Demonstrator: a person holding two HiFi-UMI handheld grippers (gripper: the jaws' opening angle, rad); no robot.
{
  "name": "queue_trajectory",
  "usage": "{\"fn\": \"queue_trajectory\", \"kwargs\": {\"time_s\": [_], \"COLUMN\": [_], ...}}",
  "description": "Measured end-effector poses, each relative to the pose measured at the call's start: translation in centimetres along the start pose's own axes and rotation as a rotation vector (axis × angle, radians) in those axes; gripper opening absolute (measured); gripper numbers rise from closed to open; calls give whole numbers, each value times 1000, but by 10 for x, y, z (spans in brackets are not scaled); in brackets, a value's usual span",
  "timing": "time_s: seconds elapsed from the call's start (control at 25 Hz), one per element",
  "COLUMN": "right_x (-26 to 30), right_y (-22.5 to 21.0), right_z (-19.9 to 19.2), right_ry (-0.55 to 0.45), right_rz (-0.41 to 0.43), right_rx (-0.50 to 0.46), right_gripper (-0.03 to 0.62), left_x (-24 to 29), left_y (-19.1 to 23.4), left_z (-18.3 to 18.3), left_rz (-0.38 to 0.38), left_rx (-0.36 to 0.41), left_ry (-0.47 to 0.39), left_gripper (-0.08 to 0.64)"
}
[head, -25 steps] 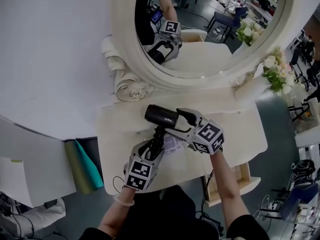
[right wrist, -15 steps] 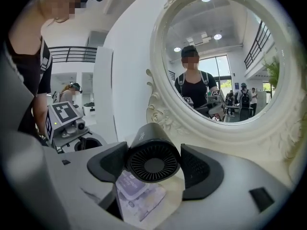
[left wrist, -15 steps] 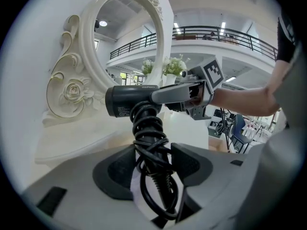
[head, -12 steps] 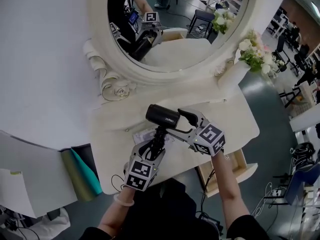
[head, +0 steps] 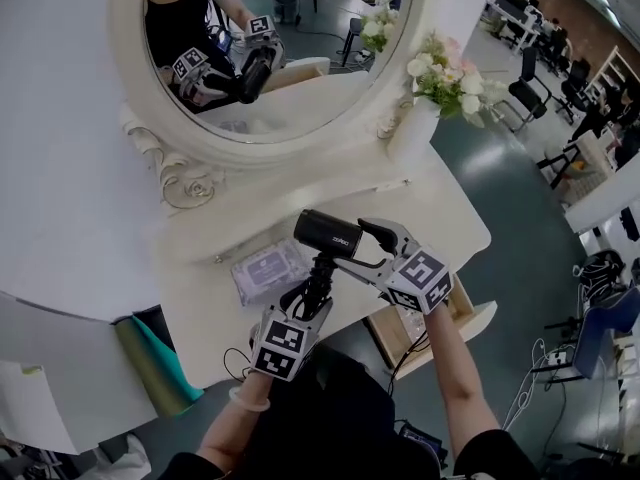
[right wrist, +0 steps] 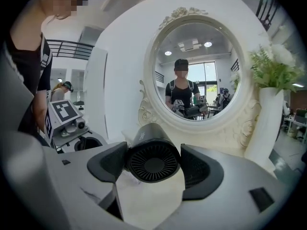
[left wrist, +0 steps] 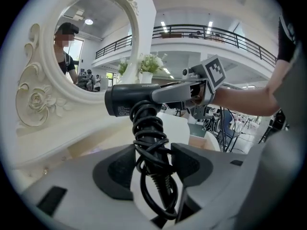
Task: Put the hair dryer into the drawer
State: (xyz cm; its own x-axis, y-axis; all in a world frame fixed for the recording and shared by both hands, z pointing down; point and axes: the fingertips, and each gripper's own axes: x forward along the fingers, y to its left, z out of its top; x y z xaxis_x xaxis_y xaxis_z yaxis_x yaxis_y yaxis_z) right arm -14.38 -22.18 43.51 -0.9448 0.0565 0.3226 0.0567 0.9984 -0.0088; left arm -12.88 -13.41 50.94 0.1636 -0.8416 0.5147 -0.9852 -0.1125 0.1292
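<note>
One matte-black cylindrical hair dryer in left gripper and right gripper

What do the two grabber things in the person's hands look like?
Both are chunky light-grey plastic. The left gripper and the right gripper each carry a white cube printed with black square markers, and each has two dark, rounded pads inside. The person wears a black top with short sleeves, and a pale band on the left wrist.
</note>
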Motion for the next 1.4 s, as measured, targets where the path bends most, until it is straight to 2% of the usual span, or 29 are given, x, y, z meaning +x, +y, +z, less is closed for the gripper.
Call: {"fn": "queue_trajectory", "kwargs": {"time_s": [0.48,1.08,1.4], "right_x": [-139,-274,-316], "right_y": [-25,-22,-23], "right_z": [-47,-125,-169], "right_ry": [4,39,22], "right_rz": [-162,-318,-395], "right_rx": [61,112,201], "right_gripper": [342,342,342], "left_x": [48,93,115], "left_y": [-124,-257,-294], "left_z": [11,-20,-42], "left_rz": [-143,-293,-358], "left_rx": [91,156,238], "left_ry": [30,82,125], "left_gripper": [247,247,245]}}
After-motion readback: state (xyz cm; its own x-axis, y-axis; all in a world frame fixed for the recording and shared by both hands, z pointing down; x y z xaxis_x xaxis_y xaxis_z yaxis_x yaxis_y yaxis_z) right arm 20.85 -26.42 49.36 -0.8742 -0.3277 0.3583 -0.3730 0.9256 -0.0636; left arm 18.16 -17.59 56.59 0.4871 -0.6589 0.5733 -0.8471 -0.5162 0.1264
